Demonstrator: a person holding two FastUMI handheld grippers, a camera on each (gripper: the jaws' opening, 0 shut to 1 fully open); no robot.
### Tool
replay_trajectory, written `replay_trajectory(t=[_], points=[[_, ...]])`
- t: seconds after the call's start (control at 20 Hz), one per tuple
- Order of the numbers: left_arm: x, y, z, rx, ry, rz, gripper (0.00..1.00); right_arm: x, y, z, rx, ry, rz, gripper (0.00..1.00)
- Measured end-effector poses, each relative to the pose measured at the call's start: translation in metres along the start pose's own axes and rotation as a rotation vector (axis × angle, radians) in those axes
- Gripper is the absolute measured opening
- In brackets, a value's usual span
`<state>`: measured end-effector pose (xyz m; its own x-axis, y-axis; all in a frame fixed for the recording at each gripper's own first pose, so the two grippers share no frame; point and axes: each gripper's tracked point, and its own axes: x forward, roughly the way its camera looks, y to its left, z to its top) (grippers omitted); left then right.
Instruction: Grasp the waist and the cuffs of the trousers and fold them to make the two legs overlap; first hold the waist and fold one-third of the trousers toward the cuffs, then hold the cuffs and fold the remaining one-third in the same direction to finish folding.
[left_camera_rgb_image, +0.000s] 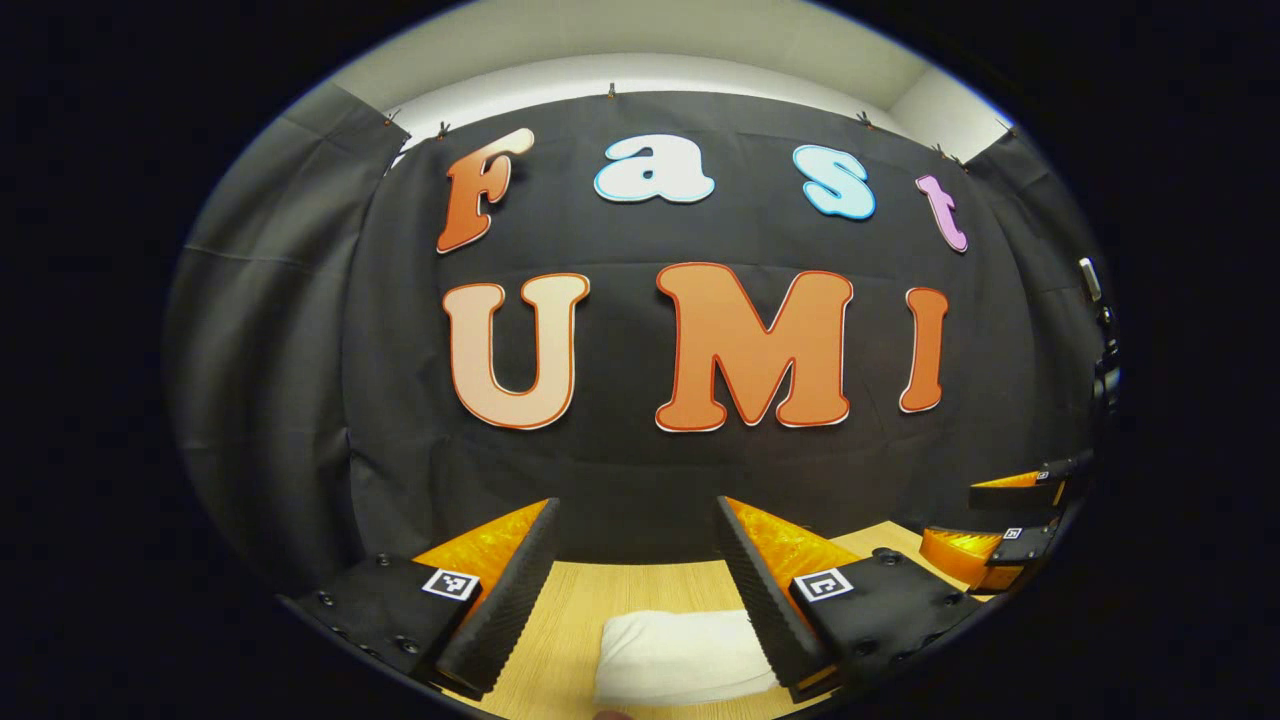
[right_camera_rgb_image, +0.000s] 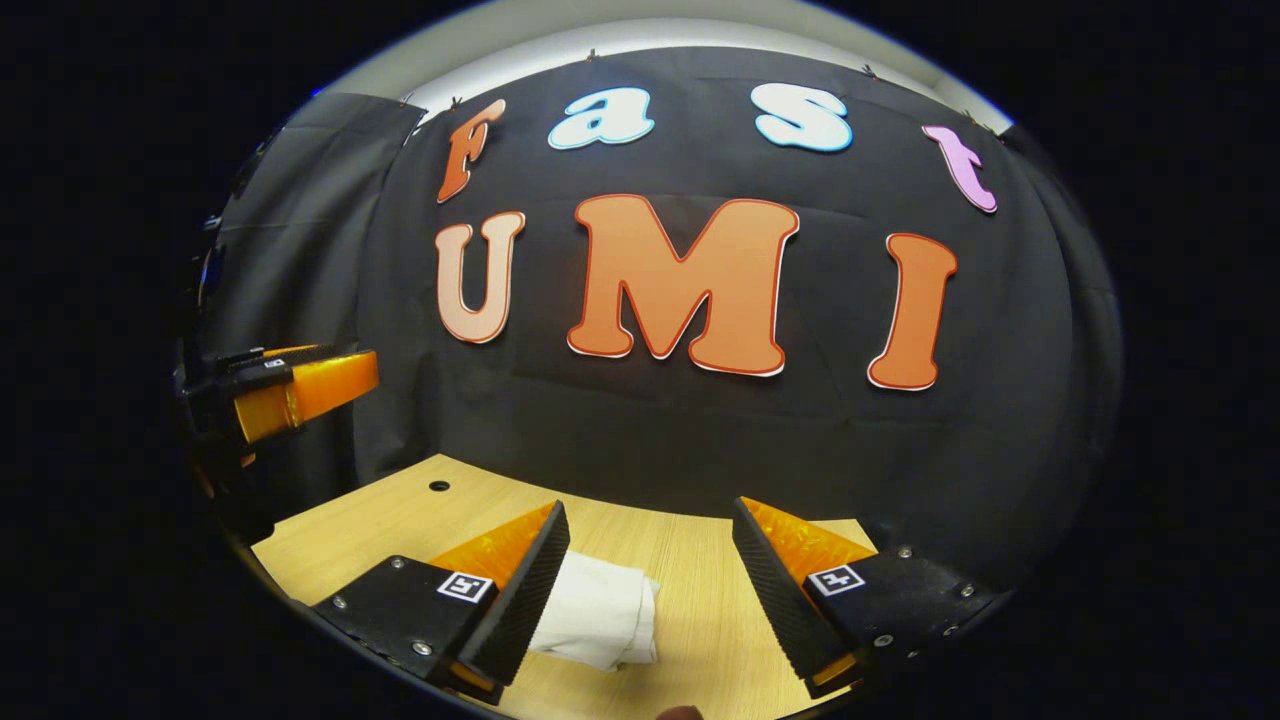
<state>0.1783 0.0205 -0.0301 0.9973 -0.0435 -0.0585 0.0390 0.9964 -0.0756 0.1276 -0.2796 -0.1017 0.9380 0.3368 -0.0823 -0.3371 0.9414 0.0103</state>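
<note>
White trousers (left_camera_rgb_image: 680, 655) lie folded into a small bundle on the wooden table (left_camera_rgb_image: 590, 610), low in the left gripper view between my left gripper's fingers. My left gripper (left_camera_rgb_image: 635, 520) is open, held above the bundle and apart from it. In the right gripper view the same white trousers (right_camera_rgb_image: 600, 610) lie just right of the left finger of my right gripper (right_camera_rgb_image: 650, 525), which is open and grips nothing. My right gripper (left_camera_rgb_image: 1010, 520) also shows at the right edge of the left gripper view, and my left gripper (right_camera_rgb_image: 290, 385) hangs at the left edge of the right gripper view.
The black cloth wall (right_camera_rgb_image: 700, 430) stands close behind the table's far edge. A small dark hole (right_camera_rgb_image: 439, 486) sits in the tabletop (right_camera_rgb_image: 700, 570) near its back left.
</note>
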Motion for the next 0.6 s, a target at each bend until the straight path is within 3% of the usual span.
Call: replay_trajectory(t=[0.6], points=[[-0.0016, -0.0049, -0.0036, 0.018, 0.002, -0.018, 1.00, -0.0030, 0.0001, -0.0087, 0.007, 0.025, 0.007, 0.99]])
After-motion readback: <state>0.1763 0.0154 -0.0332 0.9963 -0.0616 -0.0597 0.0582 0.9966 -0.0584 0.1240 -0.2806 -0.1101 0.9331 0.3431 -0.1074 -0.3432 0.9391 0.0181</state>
